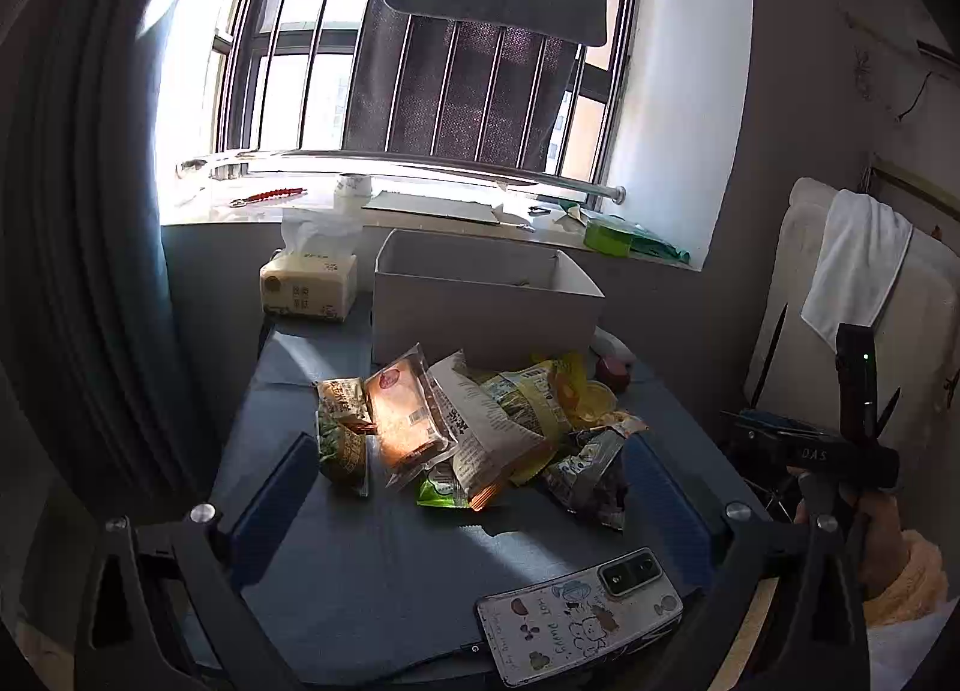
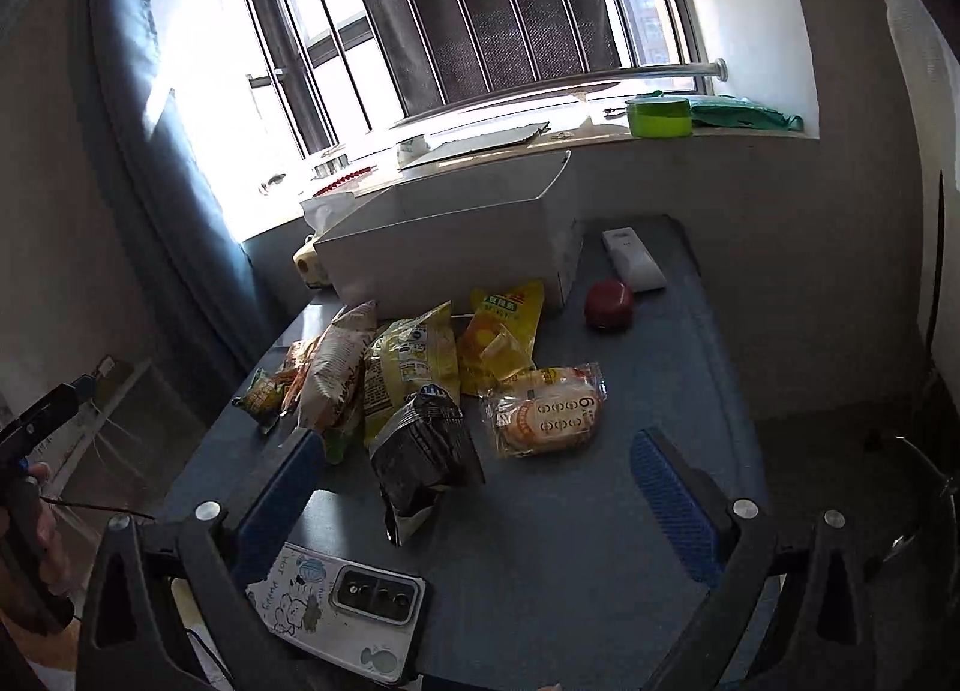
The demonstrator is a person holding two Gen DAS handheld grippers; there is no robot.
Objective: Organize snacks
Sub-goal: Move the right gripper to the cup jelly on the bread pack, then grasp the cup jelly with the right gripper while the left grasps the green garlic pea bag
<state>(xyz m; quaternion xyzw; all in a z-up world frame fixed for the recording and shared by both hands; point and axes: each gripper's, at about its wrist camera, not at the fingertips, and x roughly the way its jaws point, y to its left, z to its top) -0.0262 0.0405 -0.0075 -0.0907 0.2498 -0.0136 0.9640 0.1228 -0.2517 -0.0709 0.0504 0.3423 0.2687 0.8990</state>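
Observation:
A heap of snack packets lies mid-table in front of an open white box. It also shows in the right wrist view, with the box behind. A clear-wrapped bread packet leans on top. A black packet and a round cake packet lie nearest my right gripper. My left gripper is open and empty, just short of the heap. My right gripper is open and empty, above the table. The right gripper body shows at the left view's right edge.
A phone in a cartoon case lies at the table's front edge, also in the right wrist view. A tissue pack stands left of the box. A red round object and a white remote lie right of it. The window sill is behind.

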